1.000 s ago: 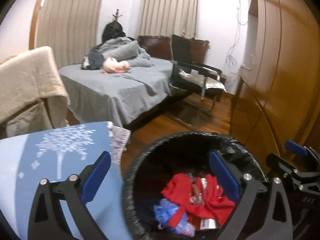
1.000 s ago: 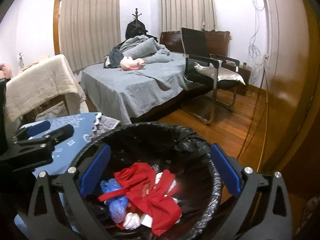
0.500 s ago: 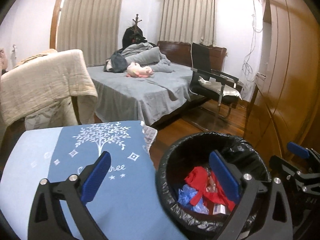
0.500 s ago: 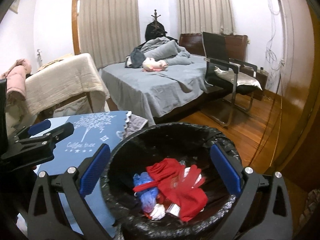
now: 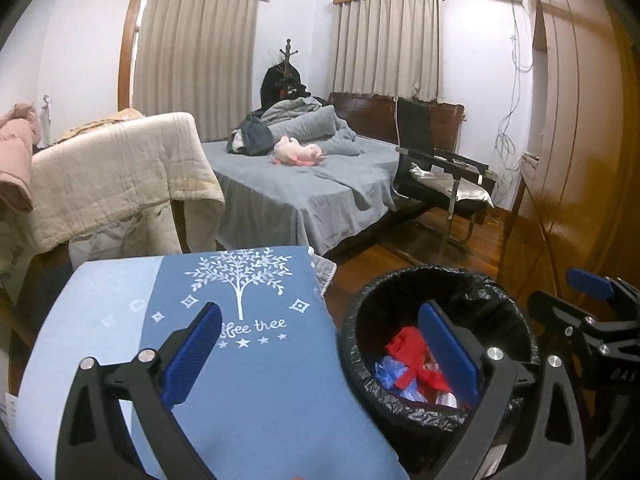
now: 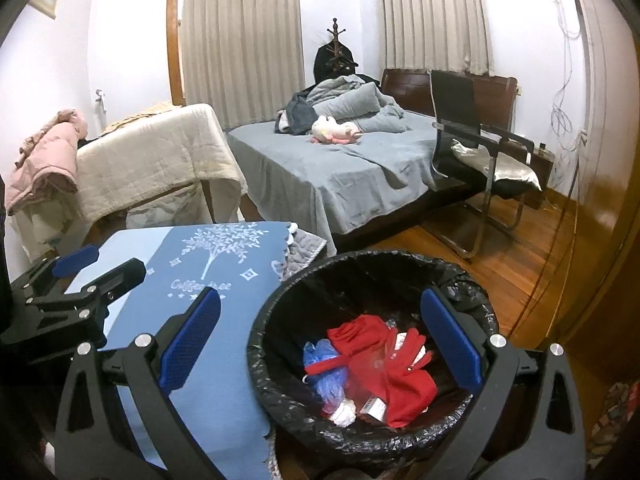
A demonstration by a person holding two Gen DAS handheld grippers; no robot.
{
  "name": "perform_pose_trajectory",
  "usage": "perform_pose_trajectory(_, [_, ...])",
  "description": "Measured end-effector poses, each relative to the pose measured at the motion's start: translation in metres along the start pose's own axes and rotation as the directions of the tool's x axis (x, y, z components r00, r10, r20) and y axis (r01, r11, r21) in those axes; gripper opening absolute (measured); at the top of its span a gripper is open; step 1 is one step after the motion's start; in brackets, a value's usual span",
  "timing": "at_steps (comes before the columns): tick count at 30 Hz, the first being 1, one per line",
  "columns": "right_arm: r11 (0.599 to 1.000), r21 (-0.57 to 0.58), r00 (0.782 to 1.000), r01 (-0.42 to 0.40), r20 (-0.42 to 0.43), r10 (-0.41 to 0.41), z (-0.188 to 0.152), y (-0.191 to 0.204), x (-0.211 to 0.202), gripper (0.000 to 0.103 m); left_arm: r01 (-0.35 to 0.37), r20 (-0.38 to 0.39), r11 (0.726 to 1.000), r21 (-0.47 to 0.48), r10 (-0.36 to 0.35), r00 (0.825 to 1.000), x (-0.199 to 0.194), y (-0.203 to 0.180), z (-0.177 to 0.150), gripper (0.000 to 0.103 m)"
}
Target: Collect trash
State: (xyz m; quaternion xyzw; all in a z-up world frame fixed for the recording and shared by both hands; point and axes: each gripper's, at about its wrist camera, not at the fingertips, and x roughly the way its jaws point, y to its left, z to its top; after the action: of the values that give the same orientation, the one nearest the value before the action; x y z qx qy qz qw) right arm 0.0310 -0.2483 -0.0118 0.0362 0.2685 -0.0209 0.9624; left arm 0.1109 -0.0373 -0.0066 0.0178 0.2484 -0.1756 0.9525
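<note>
Trash point(image 6: 376, 364) lies heaped in the bottom of a black-lined bin point(image 6: 472, 288): red gloves, a crumpled blue bag and some white scraps. Both grippers are held above table height, tilted down and pointing into the room.

Right gripper point(image 6: 320, 344) has its blue pads spread wide with nothing between them. Its view looks straight down into the bin, and the trash sits low between its two fingers, nearer the right pad.

Left gripper point(image 5: 320, 356) is likewise wide open and empty. Its left finger point(image 5: 192, 354) hangs over a blue tablecloth point(image 5: 256, 400) printed with a white tree; its right finger overlaps the bin point(image 5: 360, 320) opening, with the trash point(image 5: 404, 360) just behind that pad.

Bin and cloth edge stand just beside each other, the bin to the right of the table. Right of the bin runs bare wooden floor point(image 6: 532, 268) up to a wooden wardrobe point(image 5: 572, 160). Beyond the table stand a chair draped in a cream blanket point(image 6: 160, 160), a grey bed point(image 6: 340, 168) and a black chair point(image 6: 472, 136), all well apart from the grippers.
</note>
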Motion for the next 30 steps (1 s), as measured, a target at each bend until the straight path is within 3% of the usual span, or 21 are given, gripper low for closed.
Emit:
perform_pose_trajectory(10, [1.0, -0.012, 1.0, -0.018, 0.024, 0.019, 0.008, 0.012, -0.019, 0.098, -0.029, 0.043, 1.0, 0.01, 0.029, 0.999, -0.03, 0.002, 0.003, 0.097])
perform_pose_trajectory(30, [1.0, -0.001, 1.0, -0.024, 0.015, 0.024, 0.007, 0.018, -0.02, 0.098, -0.046, 0.044, 0.999, 0.011, 0.045, 0.998, -0.036, 0.005, 0.002, 0.097])
